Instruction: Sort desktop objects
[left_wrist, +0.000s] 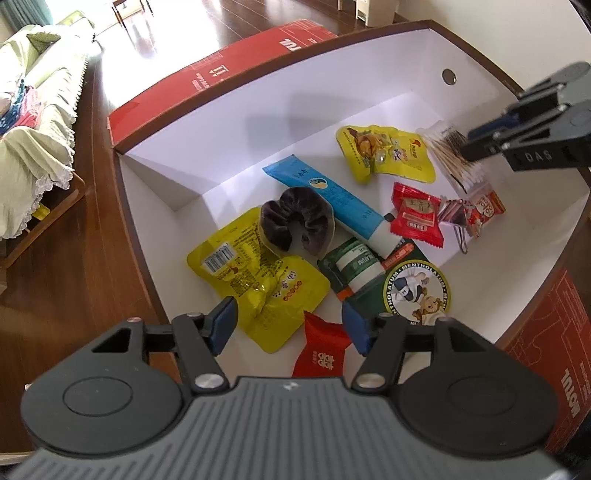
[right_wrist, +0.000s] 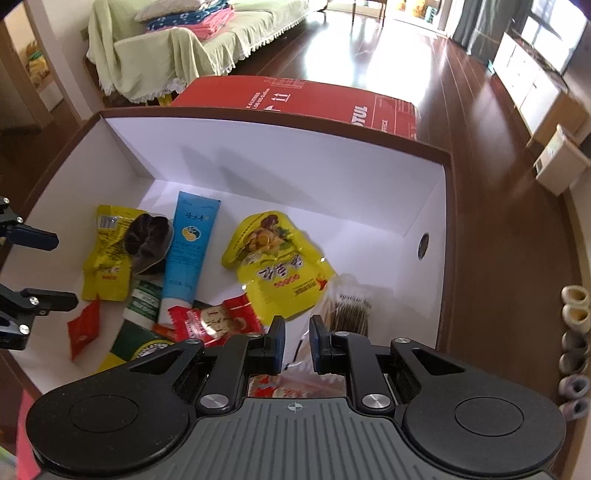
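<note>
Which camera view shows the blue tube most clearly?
The right wrist view: the blue tube lies whole and unblocked, label facing the camera. The left wrist view shows it too, but the dark scrunchie crowds its side.

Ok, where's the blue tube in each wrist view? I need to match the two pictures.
Left wrist: the blue tube lies diagonally at the picture's centre, white cap toward lower right, beside the dark scrunchie.
Right wrist: the blue tube stands left of centre, cap toward the bottom.
Shared landmark: the dark scrunchie, lying on a yellow snack packet on the tube's left in both.
</note>
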